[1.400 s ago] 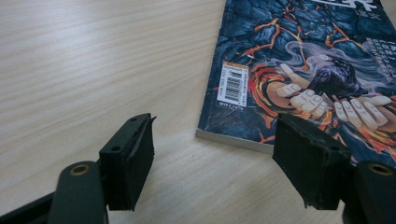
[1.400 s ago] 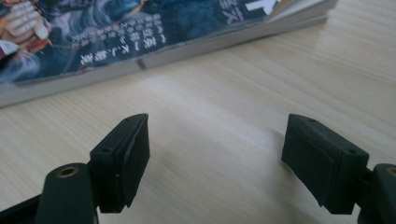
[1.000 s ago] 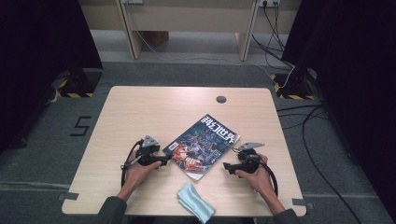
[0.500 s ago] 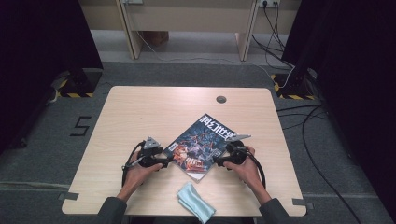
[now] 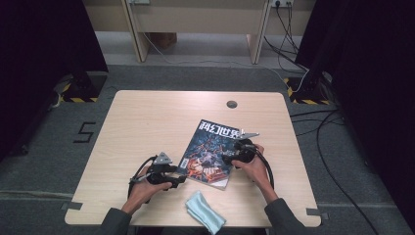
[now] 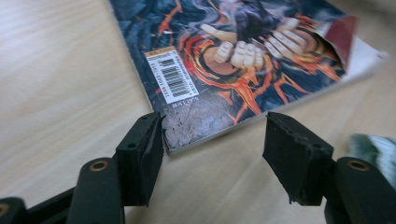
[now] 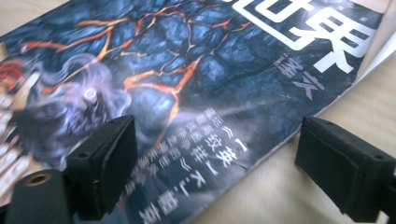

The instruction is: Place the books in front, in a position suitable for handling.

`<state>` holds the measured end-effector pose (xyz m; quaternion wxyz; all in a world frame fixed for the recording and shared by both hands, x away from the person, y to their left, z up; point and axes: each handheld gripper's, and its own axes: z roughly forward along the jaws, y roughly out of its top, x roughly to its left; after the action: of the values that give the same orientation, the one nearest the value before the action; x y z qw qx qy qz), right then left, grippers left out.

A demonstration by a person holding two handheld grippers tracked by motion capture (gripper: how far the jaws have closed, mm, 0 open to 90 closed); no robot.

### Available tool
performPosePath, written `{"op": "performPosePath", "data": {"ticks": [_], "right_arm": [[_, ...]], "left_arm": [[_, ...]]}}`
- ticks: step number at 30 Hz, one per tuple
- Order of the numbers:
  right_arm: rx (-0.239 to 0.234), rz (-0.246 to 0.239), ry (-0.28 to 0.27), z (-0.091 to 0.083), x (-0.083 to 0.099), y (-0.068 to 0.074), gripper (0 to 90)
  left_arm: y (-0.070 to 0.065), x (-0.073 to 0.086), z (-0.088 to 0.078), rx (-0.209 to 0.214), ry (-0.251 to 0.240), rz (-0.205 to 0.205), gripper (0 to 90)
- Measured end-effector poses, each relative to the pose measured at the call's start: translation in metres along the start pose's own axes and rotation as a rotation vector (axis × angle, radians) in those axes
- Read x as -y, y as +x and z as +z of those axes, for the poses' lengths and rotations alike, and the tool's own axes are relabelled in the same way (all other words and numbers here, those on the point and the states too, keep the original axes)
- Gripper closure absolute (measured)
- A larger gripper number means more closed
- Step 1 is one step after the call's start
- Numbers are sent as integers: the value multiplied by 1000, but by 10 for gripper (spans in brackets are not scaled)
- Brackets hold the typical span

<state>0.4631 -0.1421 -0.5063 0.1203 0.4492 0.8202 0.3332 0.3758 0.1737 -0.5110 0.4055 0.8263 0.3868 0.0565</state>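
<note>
One magazine (image 5: 211,153) lies flat and askew near the table's (image 5: 147,122) front edge, its dark blue cover veined with orange and lettered in white. Your two grippers flank it. Your left gripper (image 6: 212,149) has just been closing, jaws apart around the barcode corner. Your right gripper (image 7: 215,163) has just been opening, straddling the cover's edge unclamped. The high view adds one pale blue cloth (image 5: 204,211).

A magazine (image 5: 211,154) is flanked by the left gripper (image 5: 182,179) and right gripper (image 5: 226,157) on a table (image 5: 147,117); a cloth (image 5: 204,211) is seen near.
</note>
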Motion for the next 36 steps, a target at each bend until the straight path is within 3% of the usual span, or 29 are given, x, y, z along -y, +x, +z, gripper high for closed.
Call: {"op": "performPosePath", "data": {"ticks": [3, 6, 7, 9, 10, 14, 15, 18, 19, 21, 22, 24, 28, 36], "right_arm": [[-5, -7, -1, 3, -4, -2, 135], [-16, -10, 11, 1, -4, -4, 174], [-27, 40, 1, -4, -3, -9, 260], [-46, 114, 13, -10, -2, -13, 245], [-54, 121, 17, -13, -1, -14, 249], [-53, 111, 42, -18, 5, -12, 251], [-61, 83, 49, -19, 7, -8, 254], [-76, 75, 45, -17, 6, -4, 264], [-83, 58, 45, -13, 4, 3, 226], [-67, 42, 58, -12, 3, 6, 214], [-35, 3, 72, -9, 0, 10, 203], [-22, -10, 63, -6, -1, 12, 193], [-44, -25, 45, 0, -5, 12, 203], [-62, -58, 43, 4, -8, 19, 197]], "left_arm": [[-1, 0, 0, 6, 8, 5, 380], [1, -1, -1, 22, -18, -20, 381], [3, -4, -3, 3, -55, -50, 363], [5, -8, -4, -30, -78, -43, 355], [6, -10, -3, -51, -84, -38, 353], [10, -13, 6, -69, -89, -59, 352], [11, -15, 13, -76, -88, -54, 359], [9, -15, 17, -70, -77, -47, 364], [6, -14, 19, -58, -54, -22, 370], [4, -14, 19, -65, -50, -6, 371], [2, -14, 19, -70, -42, -1, 370], [-3, -12, 15, -51, -22, 7, 374], [-10, -5, 6, 0, 15, 19, 401], [-3, -6, 4, -15, -20, -25, 373]]}}
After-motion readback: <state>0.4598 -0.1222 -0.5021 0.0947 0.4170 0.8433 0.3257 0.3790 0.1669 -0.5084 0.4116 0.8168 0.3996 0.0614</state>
